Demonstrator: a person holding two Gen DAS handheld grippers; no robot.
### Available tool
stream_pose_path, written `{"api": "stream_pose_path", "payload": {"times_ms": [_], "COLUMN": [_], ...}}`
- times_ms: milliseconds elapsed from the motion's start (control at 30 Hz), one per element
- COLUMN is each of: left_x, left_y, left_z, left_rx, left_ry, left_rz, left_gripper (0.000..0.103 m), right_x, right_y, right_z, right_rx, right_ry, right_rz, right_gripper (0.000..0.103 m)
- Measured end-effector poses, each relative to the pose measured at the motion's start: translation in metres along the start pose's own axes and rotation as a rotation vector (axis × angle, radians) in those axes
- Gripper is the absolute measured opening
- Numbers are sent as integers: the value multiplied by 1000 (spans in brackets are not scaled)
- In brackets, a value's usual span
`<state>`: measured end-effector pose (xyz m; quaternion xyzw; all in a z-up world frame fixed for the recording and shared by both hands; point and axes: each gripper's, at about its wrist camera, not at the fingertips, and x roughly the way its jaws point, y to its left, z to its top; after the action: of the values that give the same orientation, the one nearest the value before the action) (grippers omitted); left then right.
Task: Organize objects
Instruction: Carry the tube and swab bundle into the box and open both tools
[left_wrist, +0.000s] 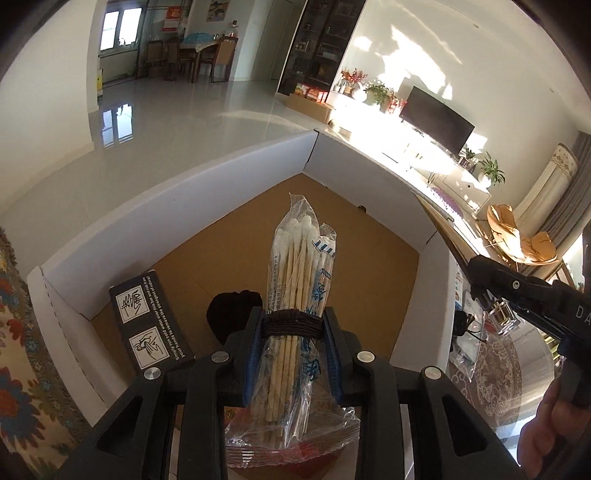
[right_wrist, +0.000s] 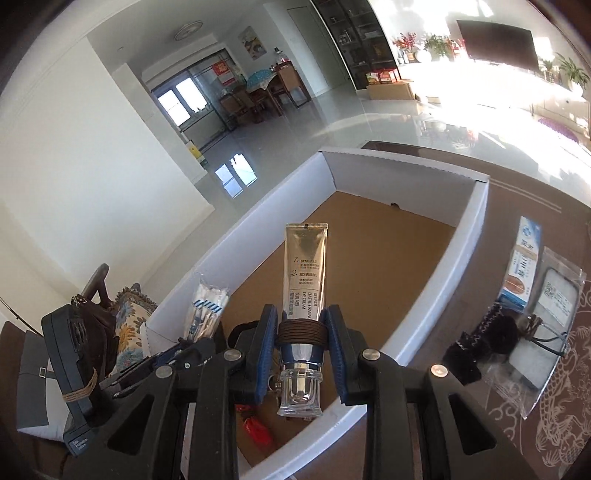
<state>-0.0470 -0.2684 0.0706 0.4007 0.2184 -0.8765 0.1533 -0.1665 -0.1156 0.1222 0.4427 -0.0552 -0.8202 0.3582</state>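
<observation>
The left hand-held gripper (left_wrist: 293, 354) pinched a bag of cotton swabs (left_wrist: 295, 280), its long axis running up the frame from the jaws, over the white box (left_wrist: 236, 184) with its brown floor at centre frame. The right hand-held gripper (right_wrist: 301, 347) was clamped on a gold cream tube (right_wrist: 304, 273), also over the box. We judged both near enough; lowering comes next, clear of the black pack (left_wrist: 149, 321) at lower left.

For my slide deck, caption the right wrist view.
Right hand-held gripper holds a gold cream tube above the open white box.
</observation>
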Motion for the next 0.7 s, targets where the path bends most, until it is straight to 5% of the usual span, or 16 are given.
{"api": "stream_pose_path", "payload": {"times_ms": [33,67,100,133,167,200,433,533,700], "left_x": [7,12,17,21,23,23,19,4,-11], "left_y": [0,0,0,-1,-1,-1,-12,-14,-27], "left_z": [-1,-3,-5,-6,-5,-5,-7,-12,-16], "left_rx": [-6,-16,-27,-37,-44,-46,-7,21,91], "left_ry": [23,45,64,76,77,75,45,-26,-125], "left_rz": [-5,-11,-11,-5,5,15,57,97,141], "left_gripper": [36,53,63,90,102,102,102,102,102], "right_x": [13,25,34,41,42,41,-5,-35,-74], "right_y": [3,7,10,12,13,13,-10,-37,-107], "right_z": [0,-1,-2,-4,-7,-9,-37,-65,-132], "right_rx": [-10,-22,-37,-50,-60,-69,-145,-141,-91], "right_ry": [14,28,38,41,30,10,-100,-148,-123], "right_rz": [2,-14,-37,-60,-83,-101,-234,-318,-496], "right_gripper": [30,32,44,54,71,79,89,98,98]}}
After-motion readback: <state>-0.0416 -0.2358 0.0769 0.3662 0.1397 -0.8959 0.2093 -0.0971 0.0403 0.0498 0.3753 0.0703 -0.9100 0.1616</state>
